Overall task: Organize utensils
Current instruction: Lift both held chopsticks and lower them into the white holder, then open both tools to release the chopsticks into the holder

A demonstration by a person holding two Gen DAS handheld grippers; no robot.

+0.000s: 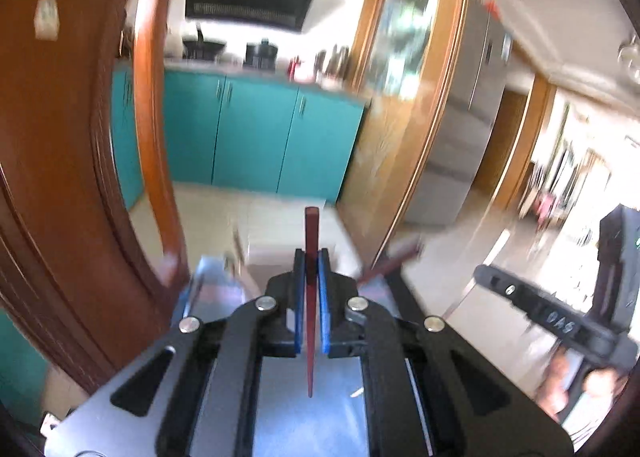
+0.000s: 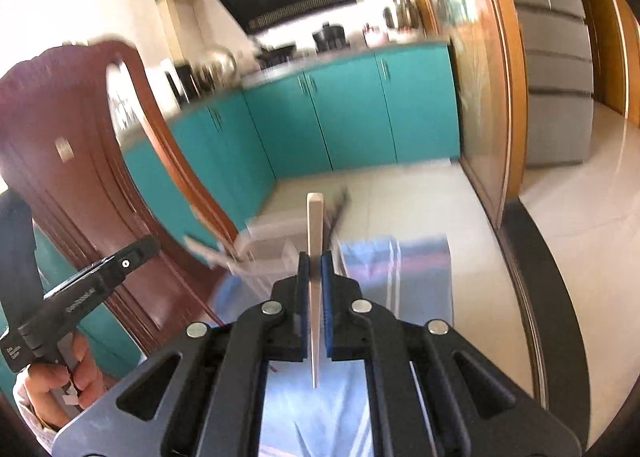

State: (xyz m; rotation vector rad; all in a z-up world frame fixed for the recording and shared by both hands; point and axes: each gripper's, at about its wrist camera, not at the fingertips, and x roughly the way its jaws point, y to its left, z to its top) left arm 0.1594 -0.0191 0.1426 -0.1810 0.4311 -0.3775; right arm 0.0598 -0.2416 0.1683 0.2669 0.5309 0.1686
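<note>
In the left wrist view my left gripper [image 1: 311, 262] is shut on a dark red chopstick [image 1: 311, 233], whose square end sticks up past the blue pads and whose tip points back toward the camera. The right wrist view shows my right gripper [image 2: 314, 263] shut on a pale, cream chopstick [image 2: 314, 225], held the same way. Both are lifted above a blue striped cloth [image 2: 404, 269]. A clear plastic organizer box [image 2: 268, 245] lies blurred beyond the fingers. Another reddish chopstick [image 1: 390, 263] lies blurred at the right of the left view.
A dark wooden chair back [image 1: 60, 161] rises at the left. Teal kitchen cabinets [image 2: 348, 113] and a tiled floor [image 2: 576, 217] lie beyond. The other handle and a hand [image 2: 56, 377] show at the left edge of the right view. The table's dark rim [image 2: 540, 277] runs at right.
</note>
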